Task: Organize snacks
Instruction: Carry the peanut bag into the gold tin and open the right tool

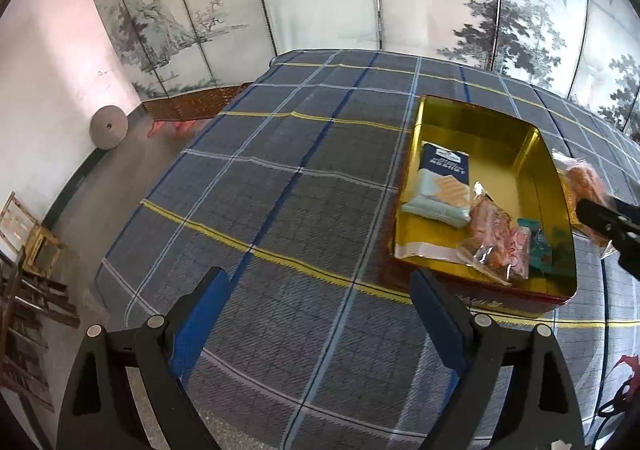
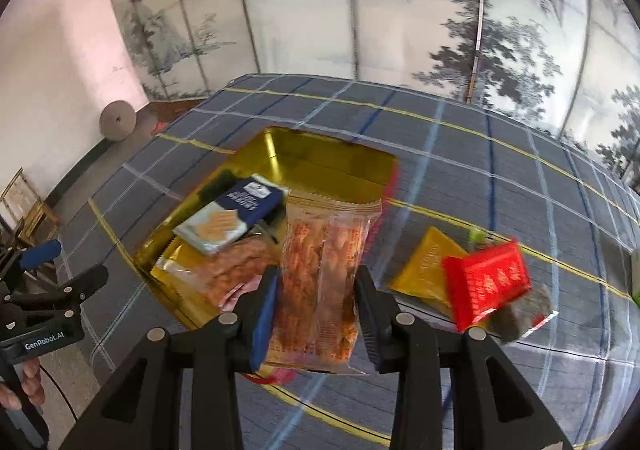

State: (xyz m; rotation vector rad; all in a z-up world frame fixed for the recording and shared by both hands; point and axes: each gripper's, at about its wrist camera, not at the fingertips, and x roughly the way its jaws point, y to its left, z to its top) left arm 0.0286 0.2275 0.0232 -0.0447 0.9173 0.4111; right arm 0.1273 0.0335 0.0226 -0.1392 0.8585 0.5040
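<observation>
The right gripper (image 2: 316, 314) is clamped on a clear plastic packet of orange-brown fried snacks (image 2: 324, 270), its 2 blue-padded fingers (image 2: 264, 318) pressing the packet's sides near its lower end. The packet stands upright between them, its crimped top edge over the near rim of the open rectangular gold-lined tin with red outer walls (image 2: 320, 153). In the left wrist view this packet (image 1: 584, 181) shows blurred just beside the tin's right wall (image 1: 560, 209).

Inside the tin lie a navy and pale-blue cracker packet (image 1: 440, 185), a clear bag of pinkish-orange snacks (image 1: 496, 238) and a teal wrapper (image 1: 544, 246), all gathered at the near end.

The left gripper (image 1: 320, 326) hangs with its jaws wide apart and nothing between them, above the grey plaid tablecloth (image 1: 280, 189) to the left of the tin.

On the cloth right of the tin rest a flat gold square packet (image 2: 428, 270) and a red packet (image 2: 488, 282) overlapping it.
</observation>
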